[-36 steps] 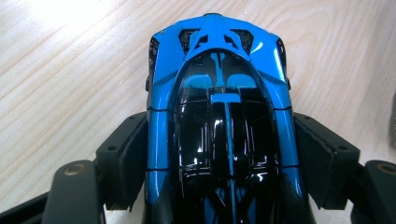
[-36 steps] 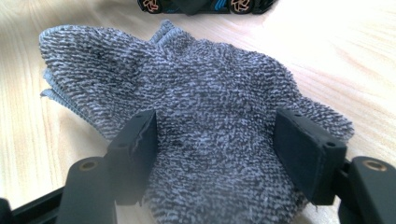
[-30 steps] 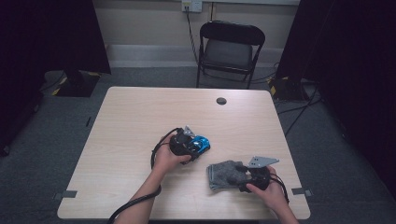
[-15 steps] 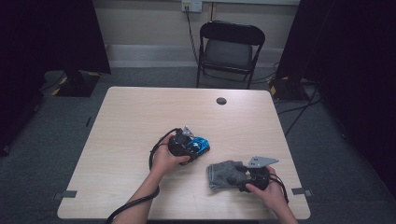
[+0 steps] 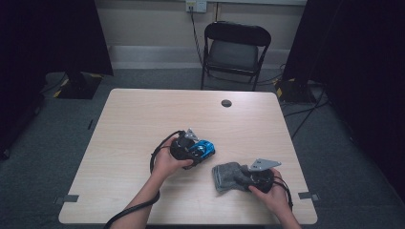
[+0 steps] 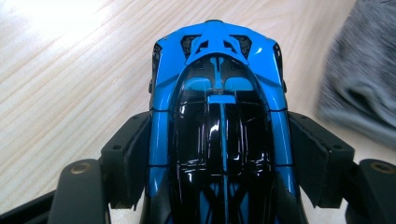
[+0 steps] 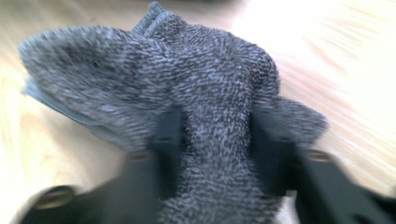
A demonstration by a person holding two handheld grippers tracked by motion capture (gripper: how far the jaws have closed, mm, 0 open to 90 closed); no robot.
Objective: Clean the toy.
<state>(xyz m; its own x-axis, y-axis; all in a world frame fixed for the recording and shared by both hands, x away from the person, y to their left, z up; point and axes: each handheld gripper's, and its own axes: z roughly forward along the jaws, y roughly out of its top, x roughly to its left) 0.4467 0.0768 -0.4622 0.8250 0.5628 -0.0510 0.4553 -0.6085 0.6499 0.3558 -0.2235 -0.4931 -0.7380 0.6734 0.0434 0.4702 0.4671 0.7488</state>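
A blue and black toy car (image 6: 219, 116) sits lengthwise between the jaws of my left gripper (image 6: 219, 154), whose pads press on both its sides. From above, the car (image 5: 206, 147) and the left gripper (image 5: 197, 151) rest on the wooden table (image 5: 143, 119) near its middle. My right gripper (image 5: 241, 177), at the front right, has just been closing its jaws on a grey sock (image 5: 223, 175). In the right gripper view the sock (image 7: 187, 79) is pinched and bunched between the jaws of the right gripper (image 7: 215, 140).
The grey sock (image 6: 364, 84) lies just right of the car in the left gripper view. A black round grommet (image 5: 226, 103) sits in the table's far side. A black folding chair (image 5: 236, 50) stands behind the table, with cables on the floor.
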